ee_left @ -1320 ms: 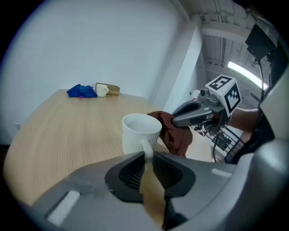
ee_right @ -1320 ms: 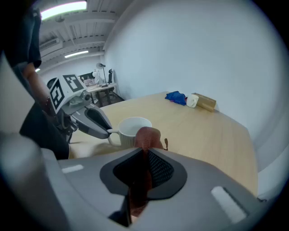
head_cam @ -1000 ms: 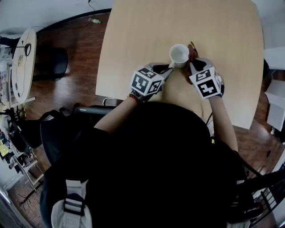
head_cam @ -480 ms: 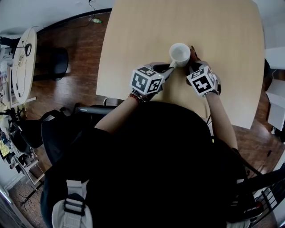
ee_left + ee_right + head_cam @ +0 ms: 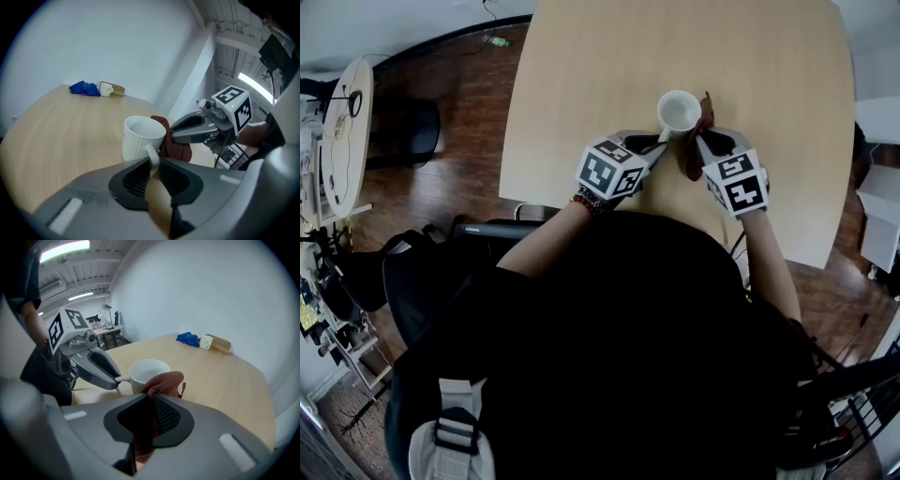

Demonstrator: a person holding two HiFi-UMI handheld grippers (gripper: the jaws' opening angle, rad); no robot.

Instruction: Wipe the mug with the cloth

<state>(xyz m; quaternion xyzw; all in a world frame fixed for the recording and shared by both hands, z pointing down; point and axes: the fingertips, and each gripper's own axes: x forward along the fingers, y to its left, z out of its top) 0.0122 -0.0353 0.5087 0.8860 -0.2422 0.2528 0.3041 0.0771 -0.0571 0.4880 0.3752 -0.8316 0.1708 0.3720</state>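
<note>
White mug (image 5: 679, 113) handle: left gripper (image 5: 154, 162) jaws clamped | cloth (image 5: 162, 381): right gripper (image 5: 151, 399) likewise (blue bundle (image 5: 84, 88) afar)

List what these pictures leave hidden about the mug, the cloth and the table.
- Handle of the mug: left gripper view, mostly covered by the left gripper shut on it.
- Mug wall behind the cloth: right gripper view, covered by the cloth that the right gripper clamps.
- The blue thing at the far edge of the table: both gripper views, too small to identify.
</note>
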